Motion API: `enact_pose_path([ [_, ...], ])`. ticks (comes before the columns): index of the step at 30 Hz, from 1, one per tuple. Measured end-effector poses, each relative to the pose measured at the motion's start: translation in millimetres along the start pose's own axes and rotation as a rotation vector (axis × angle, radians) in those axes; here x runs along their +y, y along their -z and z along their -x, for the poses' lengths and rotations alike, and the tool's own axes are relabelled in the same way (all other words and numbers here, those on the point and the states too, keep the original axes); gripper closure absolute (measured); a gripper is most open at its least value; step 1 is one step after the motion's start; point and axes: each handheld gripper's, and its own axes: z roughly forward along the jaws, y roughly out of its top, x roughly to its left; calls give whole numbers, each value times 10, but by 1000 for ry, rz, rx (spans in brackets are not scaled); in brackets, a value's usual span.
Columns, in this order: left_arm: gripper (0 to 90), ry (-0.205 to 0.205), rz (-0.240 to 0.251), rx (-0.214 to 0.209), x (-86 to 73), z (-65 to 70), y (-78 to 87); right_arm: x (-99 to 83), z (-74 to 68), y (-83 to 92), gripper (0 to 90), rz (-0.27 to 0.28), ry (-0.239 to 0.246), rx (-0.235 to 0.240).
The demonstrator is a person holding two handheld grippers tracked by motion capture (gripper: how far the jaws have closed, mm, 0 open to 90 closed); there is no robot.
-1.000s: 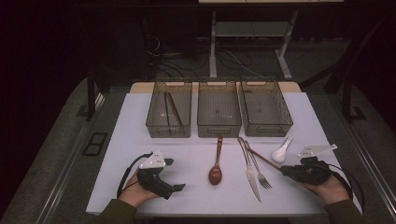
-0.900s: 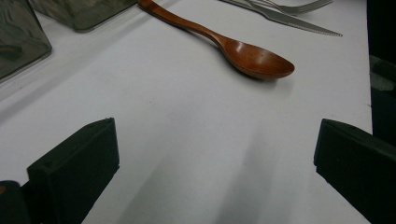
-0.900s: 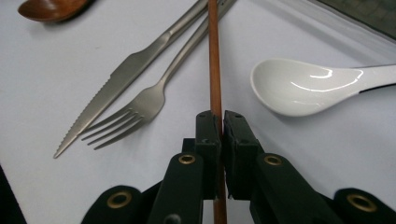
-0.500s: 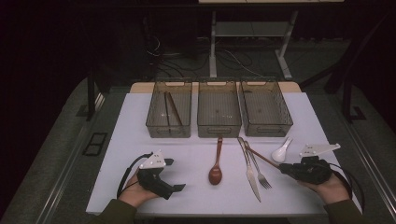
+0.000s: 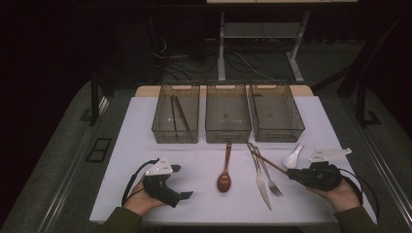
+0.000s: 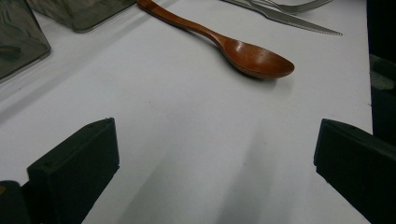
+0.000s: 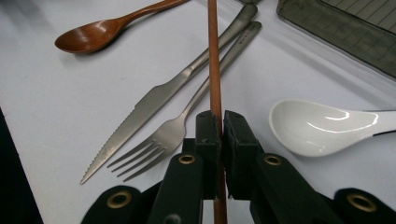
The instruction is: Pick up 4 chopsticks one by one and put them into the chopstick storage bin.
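A brown wooden chopstick (image 7: 214,65) is clamped between the jaws of my right gripper (image 7: 221,126), which is shut on it; the stick (image 5: 268,163) slants up-left over the knife and fork. My right gripper (image 5: 294,174) sits at the table's front right. A steel knife (image 5: 260,179) and fork (image 5: 270,178) lie side by side in the middle, and a white ceramic spoon (image 5: 293,157) lies just beyond the right gripper. A brown wooden spoon (image 5: 225,175) lies left of the knife. My left gripper (image 5: 182,195) rests open on the bare table at the front left, with the wooden spoon (image 6: 252,56) ahead of it.
Three clear plastic bins stand in a row at the back of the white table (image 5: 145,145): the left bin (image 5: 176,136) holds chopsticks (image 5: 180,112), while the middle bin (image 5: 228,133) and right bin (image 5: 277,132) look empty. Dark floor surrounds the table.
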Motion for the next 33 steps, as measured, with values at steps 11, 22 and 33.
enact_pose_path([
  [11,0,-4,2,0,2,1,2,99,-50,-47,852,22,21,14],
  [22,0,-9,-3,-1,5,1,3,263,-102,-129,852,45,44,28],
  [33,0,-7,2,1,6,0,-3,509,-169,-258,853,80,63,44],
])
